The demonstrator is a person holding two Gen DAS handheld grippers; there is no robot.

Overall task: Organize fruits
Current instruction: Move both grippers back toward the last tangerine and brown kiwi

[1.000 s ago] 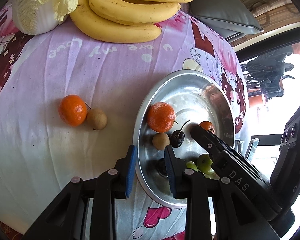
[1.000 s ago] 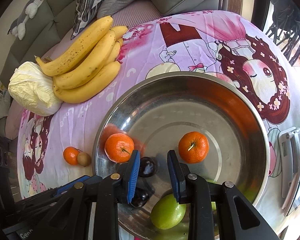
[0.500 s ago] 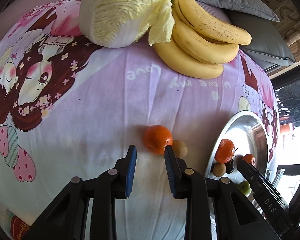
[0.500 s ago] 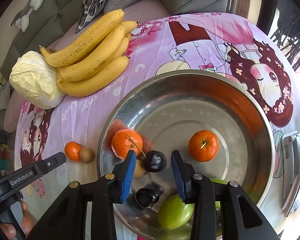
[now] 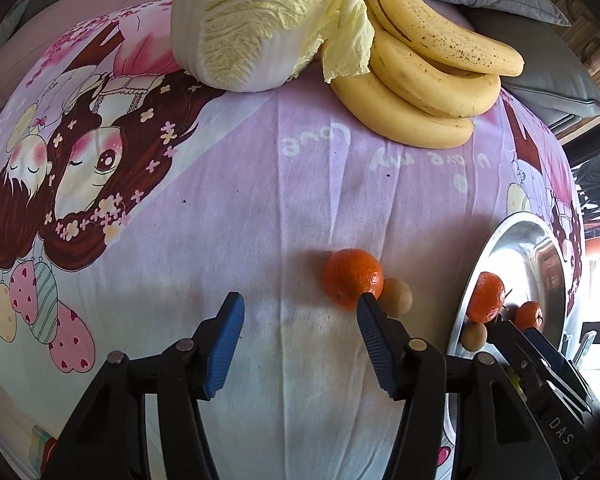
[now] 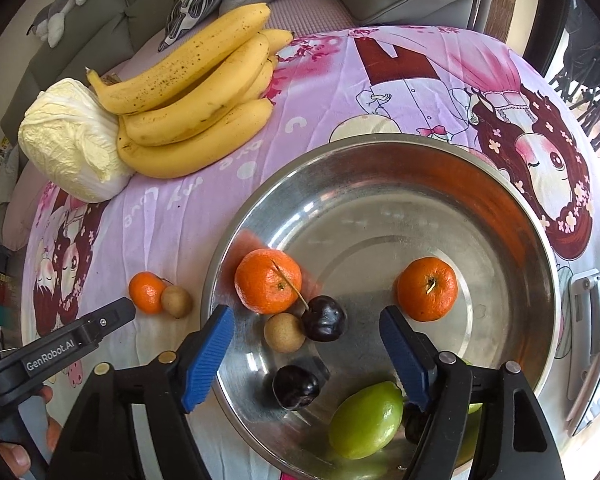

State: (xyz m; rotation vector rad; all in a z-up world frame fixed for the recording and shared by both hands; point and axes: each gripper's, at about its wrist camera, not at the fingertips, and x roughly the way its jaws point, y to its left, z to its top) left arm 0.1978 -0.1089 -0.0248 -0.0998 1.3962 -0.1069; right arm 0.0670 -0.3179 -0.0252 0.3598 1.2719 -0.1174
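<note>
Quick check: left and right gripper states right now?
Left gripper: open, jaws just been opening, nothing between them; the orange lies just beyond.
Right gripper: open, just been opening, holding nothing, over the bowl.

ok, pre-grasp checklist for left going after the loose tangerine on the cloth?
1. Left gripper open, just been opening, nothing between the jaws: ok.
2. Tangerine centred between the jaws: not ok, it sits at the right fingertip.
3. Small brown fruit clear of the tangerine: not ok, touching.
4. Steel bowl has free space: ok.
5. Right gripper open over the bowl, holding nothing: ok.
6. Left fingertip height above the cloth: cannot tell.
</note>
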